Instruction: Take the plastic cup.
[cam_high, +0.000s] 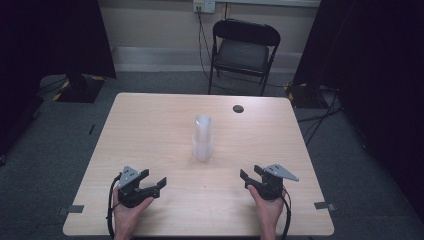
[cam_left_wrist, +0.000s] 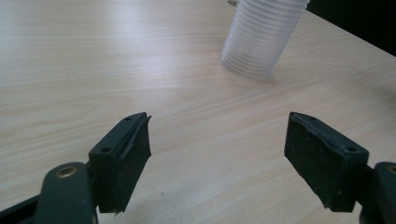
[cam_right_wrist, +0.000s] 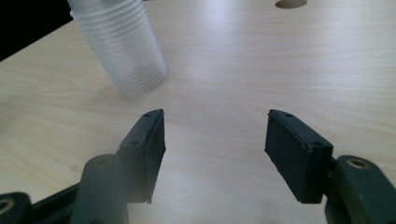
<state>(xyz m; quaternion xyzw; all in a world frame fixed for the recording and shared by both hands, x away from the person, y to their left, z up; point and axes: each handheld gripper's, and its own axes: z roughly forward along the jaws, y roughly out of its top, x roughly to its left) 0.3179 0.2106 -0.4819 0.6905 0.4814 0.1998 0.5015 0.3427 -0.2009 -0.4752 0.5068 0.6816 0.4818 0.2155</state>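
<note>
A stack of clear plastic cups (cam_high: 203, 138) stands upside down in the middle of the light wooden table (cam_high: 150, 125). My left gripper (cam_high: 152, 181) rests near the front left, its jaws open with nothing between them; the stack of cups (cam_left_wrist: 260, 37) rises ahead and to the right of its jaws. At the front right my right gripper (cam_high: 250, 174) is also open and holds nothing. Its view has the cup stack (cam_right_wrist: 119, 44) ahead to the left, apart from both jaws.
A round cable hole (cam_high: 238, 108) sits near the table's far edge. A black folding chair (cam_high: 242, 50) stands behind the table. Dark curtains hang at both sides, and cables run over the grey carpet at the right.
</note>
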